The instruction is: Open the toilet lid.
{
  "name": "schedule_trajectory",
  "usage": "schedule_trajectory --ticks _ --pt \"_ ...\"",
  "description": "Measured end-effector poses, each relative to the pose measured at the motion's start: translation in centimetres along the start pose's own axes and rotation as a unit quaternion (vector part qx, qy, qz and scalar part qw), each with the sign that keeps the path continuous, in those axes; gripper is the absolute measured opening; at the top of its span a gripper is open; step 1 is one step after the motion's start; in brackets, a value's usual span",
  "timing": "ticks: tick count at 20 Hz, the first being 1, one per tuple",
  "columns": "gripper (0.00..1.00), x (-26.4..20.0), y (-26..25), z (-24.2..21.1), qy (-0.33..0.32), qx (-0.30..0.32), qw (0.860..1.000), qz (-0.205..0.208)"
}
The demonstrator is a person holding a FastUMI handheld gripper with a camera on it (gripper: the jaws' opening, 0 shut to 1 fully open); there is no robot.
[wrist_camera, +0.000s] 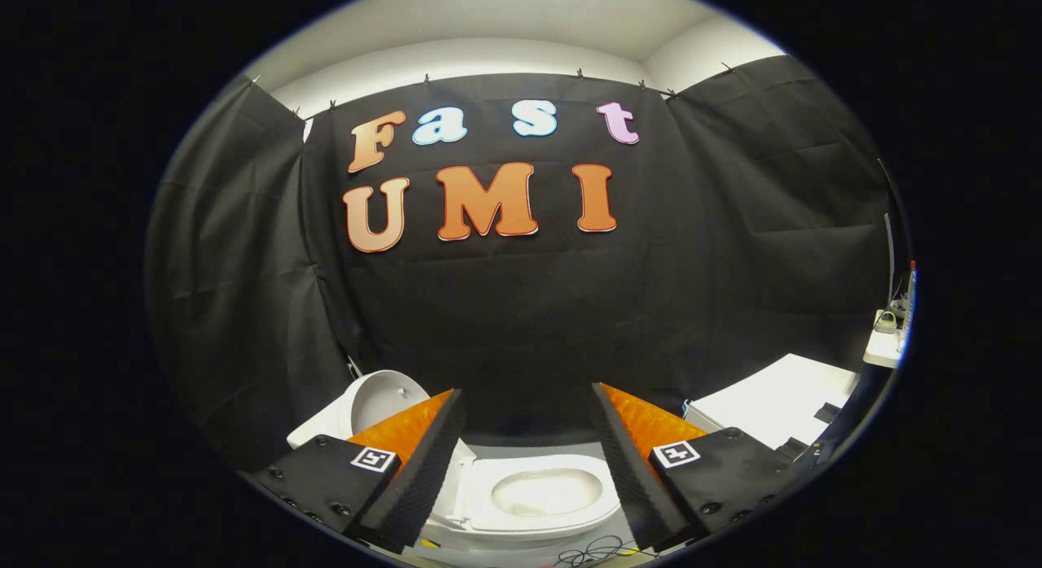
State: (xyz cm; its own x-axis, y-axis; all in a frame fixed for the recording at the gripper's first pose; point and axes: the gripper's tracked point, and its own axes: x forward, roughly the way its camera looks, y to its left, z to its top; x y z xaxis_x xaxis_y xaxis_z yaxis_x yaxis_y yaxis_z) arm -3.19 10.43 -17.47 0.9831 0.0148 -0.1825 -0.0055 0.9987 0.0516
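The gripper stands with its two fingers spread wide, a broad gap between them. Nothing is held between the fingers and neither one touches anything. Each finger has a black ribbed inner pad and an orange textured face on its outer side. Behind each finger sits a black block carrying a small square black-and-white marker.

The toilet sits low, below and beyond the fingertips, seen through the gap between the fingers. Its white seat lies flat around the bowl, and the bowl interior is exposed. The toilet lid is already up: it stands raised to the side of the bowl, behind the finger with the marker noted above, its pale round underside facing the camera. The lid is partly hidden by that finger. The gripper is well apart from the lid and from the seat.

A tangle of dark cable lies on the floor just in front of the toilet. A white flat-topped surface stands beyond the other finger, with a smaller white ledge farther out bearing small items too small to identify.
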Motion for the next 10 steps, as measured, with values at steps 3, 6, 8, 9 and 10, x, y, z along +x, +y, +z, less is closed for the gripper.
schedule_trajectory --ticks 3,6,8,9,10 --pt "0.99 0.00 -0.04 0.21 -0.003 0.002 1.000 0.001" --pt "0.99 -0.02 0.00 0.12 -0.002 0.005 1.000 0.003" --pt "0.99 0.14 -0.16 0.35 -0.004 0.004 1.000 0.000" --pt "0.99 0.15 -0.15 0.40 -0.004 0.003 1.000 0.000" --pt "0.99 0.19 -0.10 0.44 -0.004 0.003 1.000 0.000"
